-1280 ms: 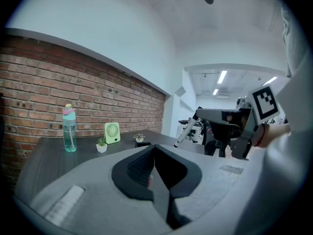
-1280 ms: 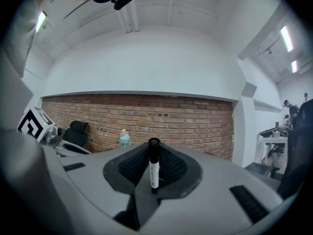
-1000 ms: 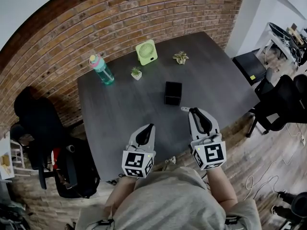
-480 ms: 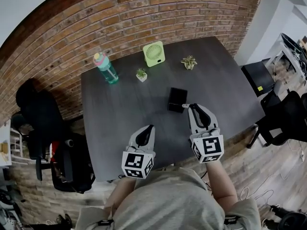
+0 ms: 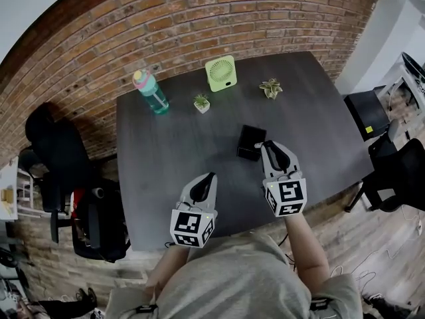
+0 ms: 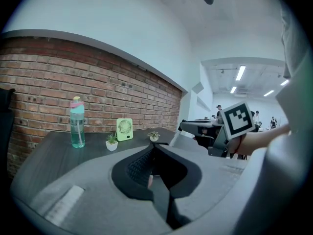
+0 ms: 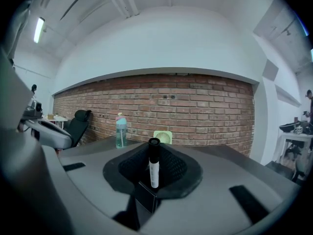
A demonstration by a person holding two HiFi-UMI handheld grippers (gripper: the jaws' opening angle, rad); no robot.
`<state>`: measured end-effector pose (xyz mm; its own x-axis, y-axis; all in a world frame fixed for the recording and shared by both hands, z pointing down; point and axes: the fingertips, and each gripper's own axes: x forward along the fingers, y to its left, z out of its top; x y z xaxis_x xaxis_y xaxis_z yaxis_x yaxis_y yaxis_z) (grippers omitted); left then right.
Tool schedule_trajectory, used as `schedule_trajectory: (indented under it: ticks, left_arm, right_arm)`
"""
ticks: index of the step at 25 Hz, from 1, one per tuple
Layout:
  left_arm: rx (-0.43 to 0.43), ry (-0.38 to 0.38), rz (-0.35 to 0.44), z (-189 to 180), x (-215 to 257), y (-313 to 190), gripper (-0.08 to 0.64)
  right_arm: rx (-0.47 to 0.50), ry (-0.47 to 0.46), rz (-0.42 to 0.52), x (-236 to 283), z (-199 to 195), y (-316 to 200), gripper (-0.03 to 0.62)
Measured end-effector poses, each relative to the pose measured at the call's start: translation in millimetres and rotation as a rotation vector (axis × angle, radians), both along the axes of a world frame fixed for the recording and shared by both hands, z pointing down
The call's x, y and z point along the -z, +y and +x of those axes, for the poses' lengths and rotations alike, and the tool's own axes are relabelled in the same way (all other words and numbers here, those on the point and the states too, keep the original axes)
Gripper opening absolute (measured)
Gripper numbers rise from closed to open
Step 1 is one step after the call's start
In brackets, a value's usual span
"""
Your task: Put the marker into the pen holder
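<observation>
My right gripper is shut on a white marker with a black cap, held upright with the cap on top. Directly below it, between the jaws, sits the black square pen holder. In the head view the right gripper hangs at the near right edge of the pen holder on the dark table. Whether the marker's lower end is inside the holder I cannot tell. My left gripper hovers over the table's near edge, shut with nothing in it; its jaws are closed together.
At the back of the table stand a teal bottle with a pink cap, a green fan and two small potted plants. Black chairs flank the table at left and right. A brick wall runs behind.
My right gripper has carried the marker forward, from short of the pen holder to right over its near edge. The left gripper has stayed put.
</observation>
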<state>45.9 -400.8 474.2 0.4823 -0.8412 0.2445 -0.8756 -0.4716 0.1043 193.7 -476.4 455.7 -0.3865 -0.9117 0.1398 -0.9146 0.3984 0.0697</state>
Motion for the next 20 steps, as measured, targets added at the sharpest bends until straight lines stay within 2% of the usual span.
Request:
schedule_trajectory:
  ticks: [20]
  left_arm:
    - [0.013, -0.031, -0.020, -0.5, -6.5, -15.4, 0.017]
  right_arm:
    - [0.017, 0.067, -0.152, -77.9, -2.9, -44.9, 0.066]
